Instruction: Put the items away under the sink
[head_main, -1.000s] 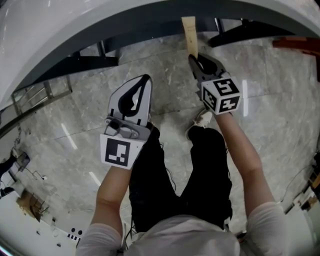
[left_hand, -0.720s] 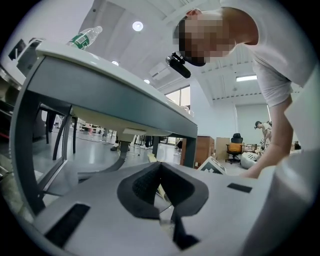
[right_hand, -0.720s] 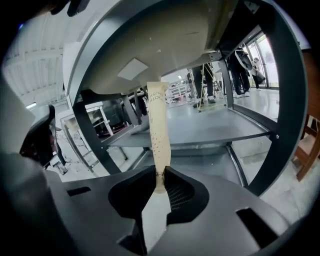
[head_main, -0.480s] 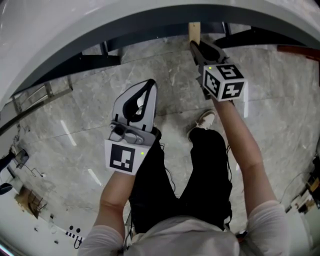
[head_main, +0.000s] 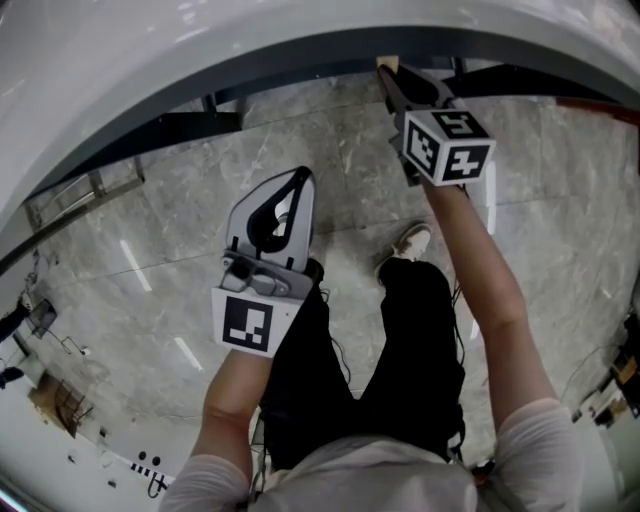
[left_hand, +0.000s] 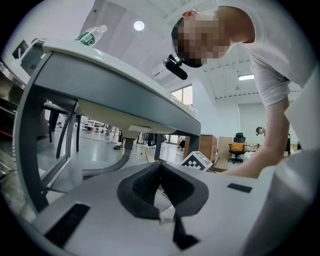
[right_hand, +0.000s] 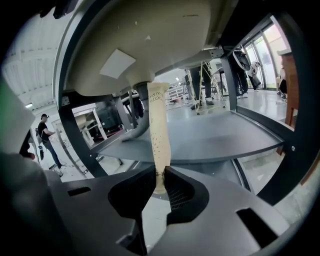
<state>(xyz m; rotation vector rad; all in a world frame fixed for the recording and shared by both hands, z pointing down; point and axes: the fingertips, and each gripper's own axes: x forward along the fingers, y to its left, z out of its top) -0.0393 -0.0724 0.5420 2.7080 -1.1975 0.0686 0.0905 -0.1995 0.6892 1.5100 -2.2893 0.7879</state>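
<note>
My right gripper (head_main: 392, 78) is shut on the lower end of a cream, flattened tube (head_main: 386, 65), which is almost wholly hidden under the white counter rim (head_main: 300, 45) in the head view. The right gripper view has the tube (right_hand: 158, 130) standing upright out of the gripper (right_hand: 161, 174), in front of a grey shelf (right_hand: 215, 137) below the pale sink underside (right_hand: 150, 35). My left gripper (head_main: 299, 178) hangs lower over the floor at centre left, its jaws closed with nothing between them; in its own view the left gripper (left_hand: 160, 166) points under the counter.
Dark frame legs (right_hand: 75, 135) stand either side of the shelf. A plastic bottle (left_hand: 92, 35) lies on the counter top. The person's legs and a shoe (head_main: 406, 242) are on the marble floor below. A wire rack (head_main: 70, 190) sits at the left.
My right gripper has moved forward, carrying the tube under the counter rim, so much less of the tube shows in the head view. The left gripper has barely shifted.
</note>
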